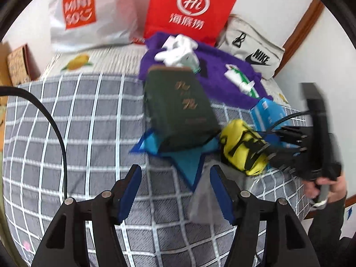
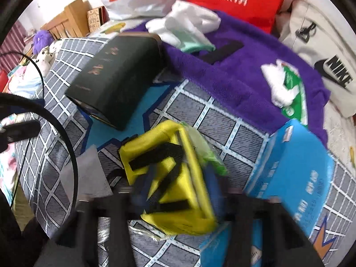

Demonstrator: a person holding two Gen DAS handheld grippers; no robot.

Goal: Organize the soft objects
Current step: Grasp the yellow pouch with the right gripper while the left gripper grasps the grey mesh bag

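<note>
Bed [image 1: 73, 120] with a grey checked sheet, cluttered. Left gripper [image 1: 175, 191] hovers over the sheet with jaws spread wide, nothing between them; a grey scrap [image 1: 200, 200] lies on the sheet just by its right finger. Right gripper [image 2: 175, 191] is clamped on the yellow pouch [image 2: 173, 171], blue pads pressing both sides, black straps across its face; motion blur, but the grip reads clear in both views. In the left wrist view the pouch [image 1: 240, 146] sits at the tip of the right gripper [image 1: 262, 151], just right of the blue star mat [image 1: 189, 164]; whether it is lifted off the sheet I cannot tell.

Dark green box [image 1: 180, 106] with gold lettering rests on the star mat, tilted. Blue tissue pack [image 2: 296, 162] is just beside the pouch on its right. Purple towel [image 2: 244, 71] is spread behind, carrying a white cloth bundle [image 2: 184, 24], a black strip [image 2: 222, 51] and a green-white packet [image 2: 289, 86]. At the back, against the wall: white Miniso bag [image 1: 89, 15], red bag [image 1: 191, 9], grey Nike bag [image 1: 253, 46]. Black cable [image 1: 49, 120] loops at left.
</note>
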